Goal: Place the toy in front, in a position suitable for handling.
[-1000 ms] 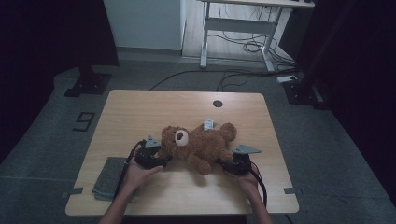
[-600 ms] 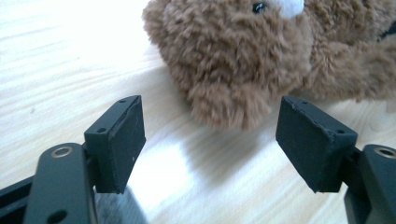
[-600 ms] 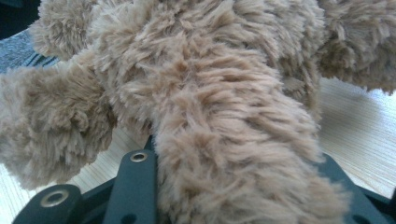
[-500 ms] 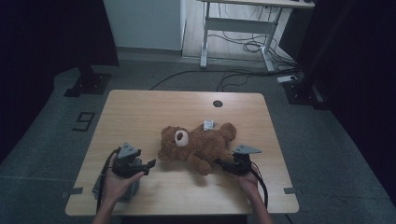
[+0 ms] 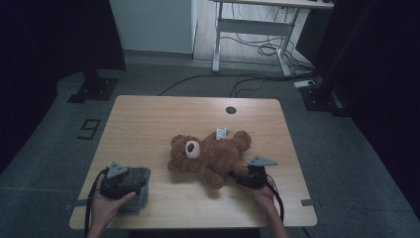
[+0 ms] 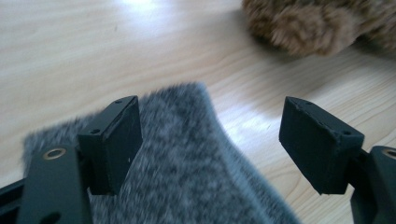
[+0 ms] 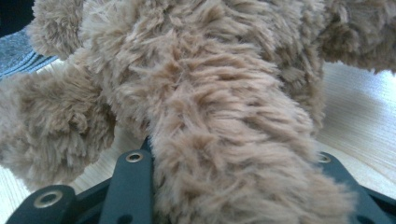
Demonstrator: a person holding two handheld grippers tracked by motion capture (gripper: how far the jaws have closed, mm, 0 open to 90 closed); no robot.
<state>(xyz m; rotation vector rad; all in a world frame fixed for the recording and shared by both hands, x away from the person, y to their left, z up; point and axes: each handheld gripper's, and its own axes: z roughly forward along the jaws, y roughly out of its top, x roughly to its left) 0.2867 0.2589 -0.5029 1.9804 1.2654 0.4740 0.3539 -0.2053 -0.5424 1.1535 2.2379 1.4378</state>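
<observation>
My light wooden table (image 5: 148,124) carries a brown plush teddy bear (image 5: 210,156) lying near its middle and a folded grey fuzzy cloth (image 5: 136,198) at the near left corner

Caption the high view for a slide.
Right gripper clamps the teddy bear by a leg; left gripper, jaws open, hovers over grey fabric.

A light wooden table (image 5: 148,119) with a round cable hole (image 5: 231,110) near its far edge; grey floor (image 5: 346,163) around it; a white desk frame (image 5: 252,25) beyond; loose black cables (image 5: 257,49) beneath it.
</observation>
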